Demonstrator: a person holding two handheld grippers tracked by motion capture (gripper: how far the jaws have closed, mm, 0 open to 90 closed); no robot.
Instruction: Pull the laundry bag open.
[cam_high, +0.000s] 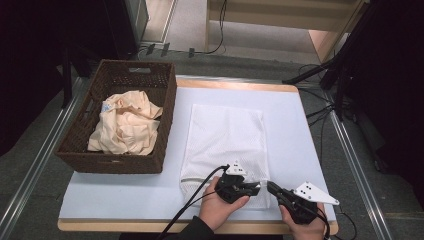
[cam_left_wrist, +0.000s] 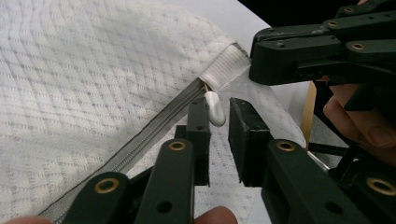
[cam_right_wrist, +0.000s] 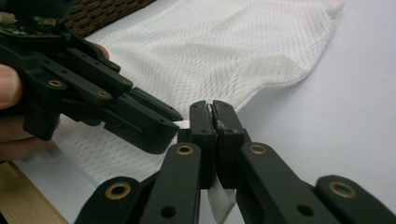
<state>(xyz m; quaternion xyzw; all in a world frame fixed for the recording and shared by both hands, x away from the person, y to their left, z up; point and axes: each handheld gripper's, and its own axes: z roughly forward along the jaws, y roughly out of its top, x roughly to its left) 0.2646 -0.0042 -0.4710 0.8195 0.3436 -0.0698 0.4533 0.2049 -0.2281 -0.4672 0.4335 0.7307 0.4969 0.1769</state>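
White mesh laundry bag (cam_high: 223, 145) lies zipped on the tabletop (cam_high: 290, 130); right claw (cam_right_wrist: 214, 122) pinches its corner tab; left claw (cam_left_wrist: 217, 123), spread, brackets the white zipper pull (cam_left_wrist: 215, 108); unzipping remains.

Even overhead light brightens the table (cam_high: 125, 190), surroundings fall dark, and close-up foregrounds blur softly.

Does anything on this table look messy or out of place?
Only the peach cloth, which lies crumpled in a heap in the wicker basket. The white mesh bag lies flat and fairly straight on the table. Nothing looks spilled or damaged.
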